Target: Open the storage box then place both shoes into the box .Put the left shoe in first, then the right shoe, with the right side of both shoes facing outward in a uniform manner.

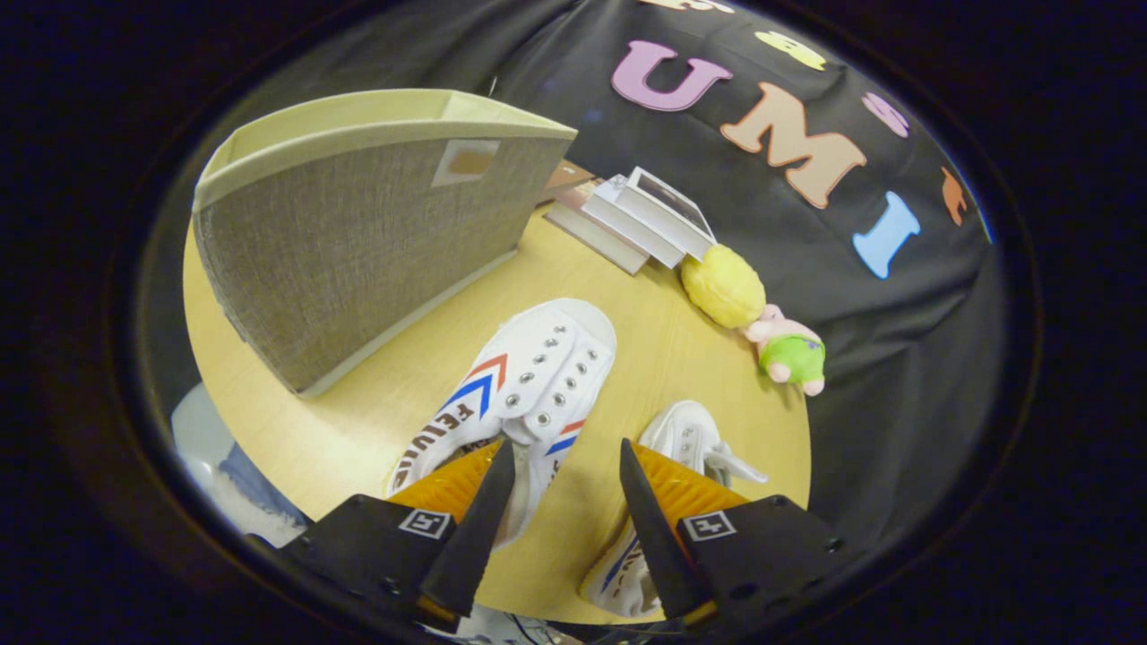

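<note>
The tool [566, 457] hangs with its fingers spread apart, gripping nothing, over bare table [645, 322] between two white shoes. The larger-looking shoe [520, 385] lies just ahead of one finger, the other shoe [690, 439] beside the second. The grey storage box [358, 242] stands beyond them.

You have bright, even light from above: the worktop [627, 358] glows warm with a soft sheen, no harsh glare. Shadows are short and soft, one beneath the storage box [358, 242]. Fisheye distortion bends the box walls and worktop edge strongly outward. The centre is sharp; the open gripper [566, 466] fingers look slightly soft up close.
</note>
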A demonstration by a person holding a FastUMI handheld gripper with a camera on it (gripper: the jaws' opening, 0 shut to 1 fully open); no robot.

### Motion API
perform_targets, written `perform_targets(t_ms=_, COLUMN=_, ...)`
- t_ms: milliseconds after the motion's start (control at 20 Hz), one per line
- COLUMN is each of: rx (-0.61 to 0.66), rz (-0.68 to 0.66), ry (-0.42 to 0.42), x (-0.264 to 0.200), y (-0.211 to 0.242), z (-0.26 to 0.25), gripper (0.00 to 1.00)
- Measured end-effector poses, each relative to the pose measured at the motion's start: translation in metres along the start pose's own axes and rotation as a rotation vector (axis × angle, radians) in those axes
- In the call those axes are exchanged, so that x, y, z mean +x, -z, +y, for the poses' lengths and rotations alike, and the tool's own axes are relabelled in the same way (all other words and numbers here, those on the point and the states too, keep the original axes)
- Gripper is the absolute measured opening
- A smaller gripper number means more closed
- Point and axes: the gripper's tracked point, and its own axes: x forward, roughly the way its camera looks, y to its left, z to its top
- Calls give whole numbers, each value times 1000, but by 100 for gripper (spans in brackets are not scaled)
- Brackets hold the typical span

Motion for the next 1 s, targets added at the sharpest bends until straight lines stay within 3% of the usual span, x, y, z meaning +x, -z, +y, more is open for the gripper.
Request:
perform_targets(t_ms=150, rx=-125, rz=68, ry=-22, x=6, y=-3, z=7, gripper=72)
perform_targets(t_ms=300, rx=-153, rz=118, ry=-43, x=14, y=-2, z=14, gripper=69)
perform_targets(t_ms=550, rx=-151, rz=44, ry=60, x=6, y=-11, z=3, gripper=65)
perform_targets(t_ms=800, rx=-150, rz=31, ry=88, x=7, y=-14, z=1, gripper=60)
perform_targets(t_ms=850, rx=-148, rz=29, ry=80, x=9, y=-14, z=4, gripper=59)
perform_targets(t_ms=1000, rx=-81, rz=99, ry=-66, x=14, y=2, z=24, gripper=49)
